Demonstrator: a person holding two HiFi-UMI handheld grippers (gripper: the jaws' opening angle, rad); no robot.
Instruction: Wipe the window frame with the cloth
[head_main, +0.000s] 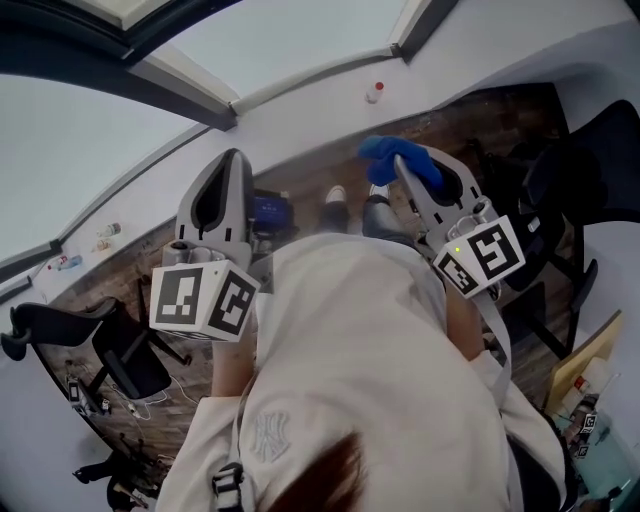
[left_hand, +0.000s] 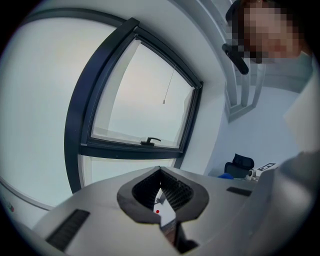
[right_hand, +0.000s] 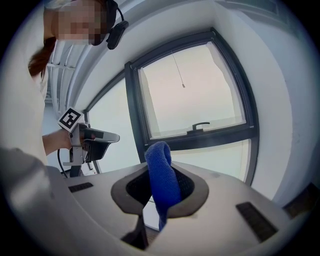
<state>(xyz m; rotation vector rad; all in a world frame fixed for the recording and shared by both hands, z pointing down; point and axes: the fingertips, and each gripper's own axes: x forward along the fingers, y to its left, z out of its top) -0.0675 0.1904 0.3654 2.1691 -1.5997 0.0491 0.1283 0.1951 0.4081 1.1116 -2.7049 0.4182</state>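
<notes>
White walls (left_hand: 210, 127); dark-framed window (left_hand: 140, 95), pale daylight; black office chair (head_main: 125, 352) on brown floor (head_main: 500, 115)

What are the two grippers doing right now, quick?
Left gripper: closed, empty.
Right gripper: closed on the cloth.

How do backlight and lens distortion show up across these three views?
Head view: window glass is flat, featureless pale; floor below is dim. Left gripper view: fisheye bows the dark window frame, corners vignetted black. Right gripper view: same bowing, yet the blue cloth is sharp and evenly lit.
</notes>
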